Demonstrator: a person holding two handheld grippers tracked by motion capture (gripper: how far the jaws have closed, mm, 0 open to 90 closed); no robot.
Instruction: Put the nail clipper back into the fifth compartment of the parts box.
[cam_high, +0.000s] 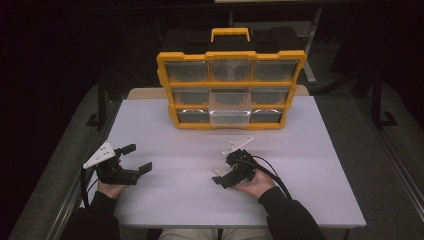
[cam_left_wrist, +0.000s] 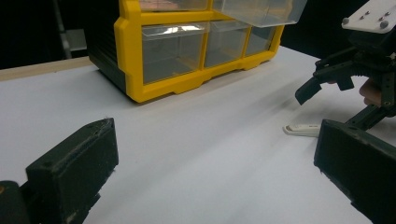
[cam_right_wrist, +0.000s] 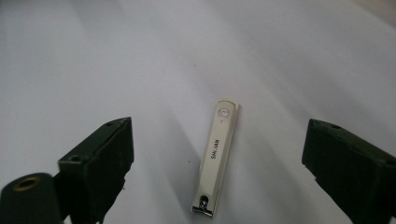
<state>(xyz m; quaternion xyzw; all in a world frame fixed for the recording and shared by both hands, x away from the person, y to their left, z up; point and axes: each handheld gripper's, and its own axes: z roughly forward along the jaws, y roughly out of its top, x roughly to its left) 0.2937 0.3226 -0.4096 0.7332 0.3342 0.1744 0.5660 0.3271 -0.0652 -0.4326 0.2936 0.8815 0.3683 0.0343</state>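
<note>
just below the middle of the right gripper view lies a cream nail clipper (cam_right_wrist: 217, 156), flat on the white worktop (cam_right_wrist: 140, 56), its long axis running up the frame with a slight lean and its pivot end nearest the lower edge. it sits between the two black jaws of the right gripper (cam_right_wrist: 219, 172), which stand wide apart, one at lower left and one at lower right, neither touching it. in the high view the right gripper (cam_high: 223, 176) sits at lower centre, held in the person's right hand (cam_high: 256, 184), pointing down-left at the clipper (cam_high: 218, 170). the left gripper view shows the clipper (cam_left_wrist: 301, 129) as a pale sliver at the right, just beside that view's own right jaw. the left gripper (cam_high: 141, 159) sits at the lower left of the high view, its jaws apart and nothing between them. at upper centre stands a yellow organiser box (cam_high: 231, 55) with clear drawers, its middle drawer (cam_high: 229, 111) pulled out toward the person.
</note>
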